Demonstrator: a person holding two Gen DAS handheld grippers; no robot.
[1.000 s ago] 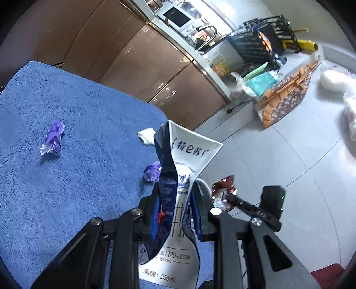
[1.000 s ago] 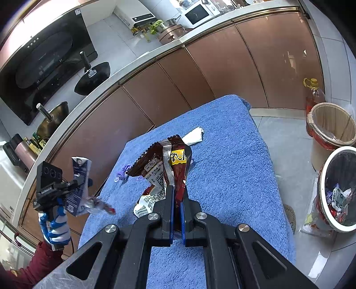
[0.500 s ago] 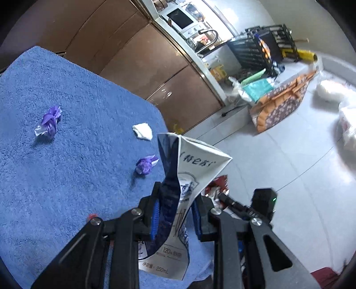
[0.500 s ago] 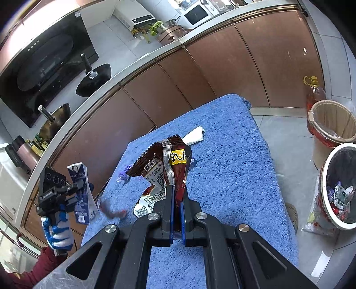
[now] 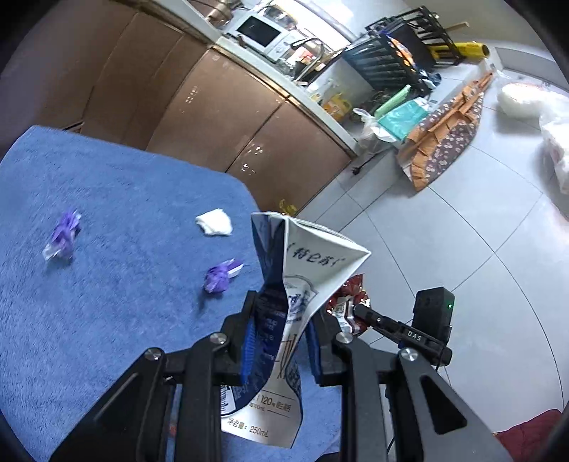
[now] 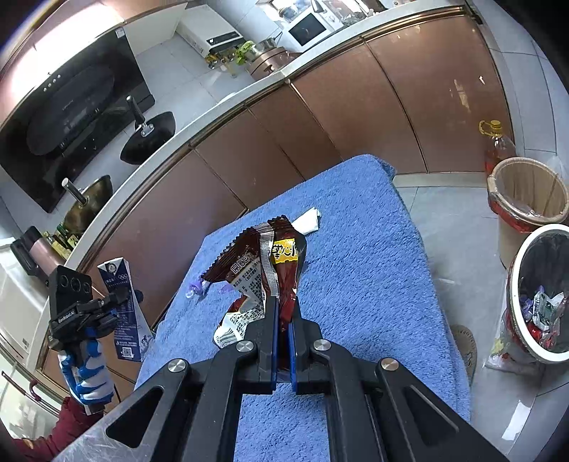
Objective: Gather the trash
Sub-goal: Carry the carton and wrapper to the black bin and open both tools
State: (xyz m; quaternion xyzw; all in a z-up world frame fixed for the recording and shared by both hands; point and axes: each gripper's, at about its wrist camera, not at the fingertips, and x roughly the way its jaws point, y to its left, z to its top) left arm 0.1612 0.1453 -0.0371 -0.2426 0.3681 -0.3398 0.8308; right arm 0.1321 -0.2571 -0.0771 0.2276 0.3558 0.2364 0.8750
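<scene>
Trash is held in both tools and more lies on the table point(image 6: 373, 256), which is covered by a blue terry towel.

Left hand-held gripper point(image 5: 281, 341): jaws part-closed, pads pressing a crumpled milk carton point(image 5: 295, 284), white and dark blue, its top edge flared open. Legible print: "120", "250mL", and Chinese characters across the white upper panel. The right wrist view shows the same carton's blue side with an Olympic-rings mark and a QR code, held off the table's left edge by a hand point(image 6: 87, 369) in a blue-and-white knit glove over a dark red sleeve.

Right hand-held gripper point(image 6: 282, 320): jaws fully closed on a brown foil snack wrapper point(image 6: 270, 259), creased, with a serrated edge, a silver seam, a yellow patch with characters and a white printed panel. It is raised above the towel. The gripper body in the left wrist view bears "DAS".

Loose on the towel: two twisted purple candy wrappers point(image 5: 62, 236) point(image 5: 220, 275), well apart, and a crumpled white tissue point(image 5: 214, 222) near the far edge.

Only the right wrist view shows the bins on the tiled floor right of the table: a white-rimmed trash bin point(image 6: 526, 284) with a black liner holding wrappers, and beside it a tan wastebasket point(image 6: 526, 199) with a red liner, plus an oil bottle point(image 6: 498, 149). Only the left wrist view shows a microwave point(image 5: 259, 32), a black wire rack point(image 5: 394, 60) and patterned bags on the floor.
</scene>
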